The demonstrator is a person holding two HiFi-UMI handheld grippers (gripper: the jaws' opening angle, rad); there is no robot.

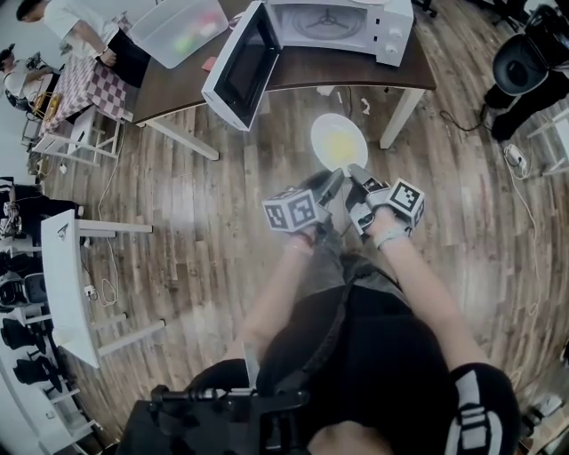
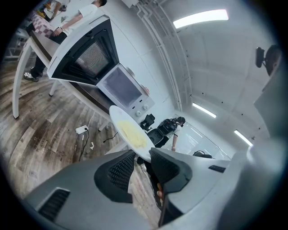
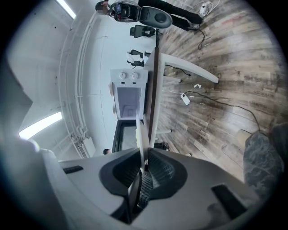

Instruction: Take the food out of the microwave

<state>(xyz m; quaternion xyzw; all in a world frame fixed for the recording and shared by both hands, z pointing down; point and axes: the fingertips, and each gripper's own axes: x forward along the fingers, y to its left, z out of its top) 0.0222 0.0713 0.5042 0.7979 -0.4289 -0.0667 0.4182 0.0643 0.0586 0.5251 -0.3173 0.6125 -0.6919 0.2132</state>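
Room: wood-plank floor point(image 1: 204, 222); a dark-topped bench point(image 1: 178, 84) on white legs runs across the top of the head view, from 10 to 1 o'clock.
Microwave: white microwave point(image 1: 338, 27) on the bench at 12 o'clock; its cavity is in view.
Door: the microwave's door point(image 1: 240, 67) stands swung wide open, out past the bench edge toward 11 o'clock.
Plate: white round plate point(image 1: 338, 142) is out of the microwave, in the air over the floor in front of the bench, at 12 o'clock of both grippers.
Food: flat yellow food point(image 2: 130, 132) lies across the middle of the plate.
Left hand-held gripper: the left hand-held gripper point(image 2: 141, 161) is clenched on the plate's near rim, which runs in between its ribbed pads.
Right hand-held gripper: the right hand-held gripper point(image 3: 144, 168) grasps the same rim just beside the left one; its view shows the plate edge-on between nearly closed pads.
Bin: clear plastic bin point(image 1: 182, 27) on the bench at 11 o'clock of the microwave.
Chair: black office chair point(image 1: 524, 58) on the floor at 2 o'clock, well apart from the bench.
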